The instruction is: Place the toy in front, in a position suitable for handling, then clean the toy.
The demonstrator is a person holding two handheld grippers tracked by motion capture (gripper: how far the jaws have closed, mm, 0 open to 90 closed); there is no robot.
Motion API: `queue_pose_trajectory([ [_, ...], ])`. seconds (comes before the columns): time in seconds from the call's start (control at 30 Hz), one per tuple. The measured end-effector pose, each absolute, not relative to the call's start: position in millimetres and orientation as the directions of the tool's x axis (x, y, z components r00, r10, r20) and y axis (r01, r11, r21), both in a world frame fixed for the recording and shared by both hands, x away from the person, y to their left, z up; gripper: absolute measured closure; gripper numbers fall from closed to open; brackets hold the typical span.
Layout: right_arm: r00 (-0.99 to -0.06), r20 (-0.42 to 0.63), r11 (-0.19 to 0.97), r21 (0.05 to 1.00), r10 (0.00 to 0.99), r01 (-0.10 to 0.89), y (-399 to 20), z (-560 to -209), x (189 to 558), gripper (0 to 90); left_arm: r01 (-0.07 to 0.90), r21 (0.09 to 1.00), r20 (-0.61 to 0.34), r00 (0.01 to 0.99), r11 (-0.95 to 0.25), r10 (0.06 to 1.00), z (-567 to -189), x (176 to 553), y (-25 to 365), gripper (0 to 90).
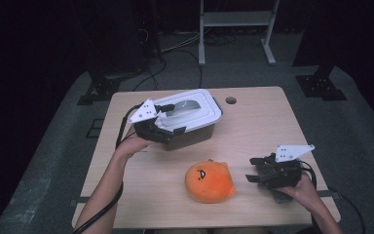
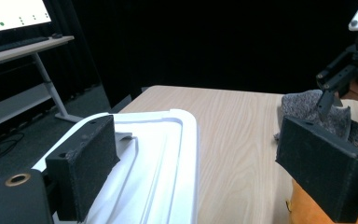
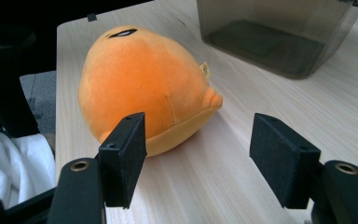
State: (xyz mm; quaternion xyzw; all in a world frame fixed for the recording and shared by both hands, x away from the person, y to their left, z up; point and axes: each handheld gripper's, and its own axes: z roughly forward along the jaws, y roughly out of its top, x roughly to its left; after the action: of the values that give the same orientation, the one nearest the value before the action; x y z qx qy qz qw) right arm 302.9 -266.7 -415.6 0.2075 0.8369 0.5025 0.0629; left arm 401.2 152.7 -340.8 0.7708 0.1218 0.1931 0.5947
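The orange plush toy (image 1: 209, 181) lies on the wooden table (image 1: 253, 131) just ahead of the right gripper (image 3: 198, 158), whose jaws gape wide, holding nothing. The left gripper (image 2: 200, 172), also spread wide and empty, hovers with one jaw over the white lid (image 2: 154, 158) of the grey bin (image 1: 195, 134).

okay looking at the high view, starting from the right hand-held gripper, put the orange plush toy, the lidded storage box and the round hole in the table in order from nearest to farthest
From the right hand-held gripper, in the high view:
1. Orange plush toy: just to its left, on the near part of the table.
2. Lidded storage box: farther back and left, where the left hand-held gripper sits.
3. Round hole: near the table's far edge, right of the box.
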Motion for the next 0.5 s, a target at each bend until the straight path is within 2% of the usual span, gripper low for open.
queue_pose_trajectory([
  [0.5, -0.907, 0.11, 0.401, 0.871, 0.407, 0.285, -265.6, -415.0, 303.4, 34.8, -0.037, 0.958, 0.16, 0.893, -0.285, 0.421, -338.5, 427.5, 157.0, 13.8],
])
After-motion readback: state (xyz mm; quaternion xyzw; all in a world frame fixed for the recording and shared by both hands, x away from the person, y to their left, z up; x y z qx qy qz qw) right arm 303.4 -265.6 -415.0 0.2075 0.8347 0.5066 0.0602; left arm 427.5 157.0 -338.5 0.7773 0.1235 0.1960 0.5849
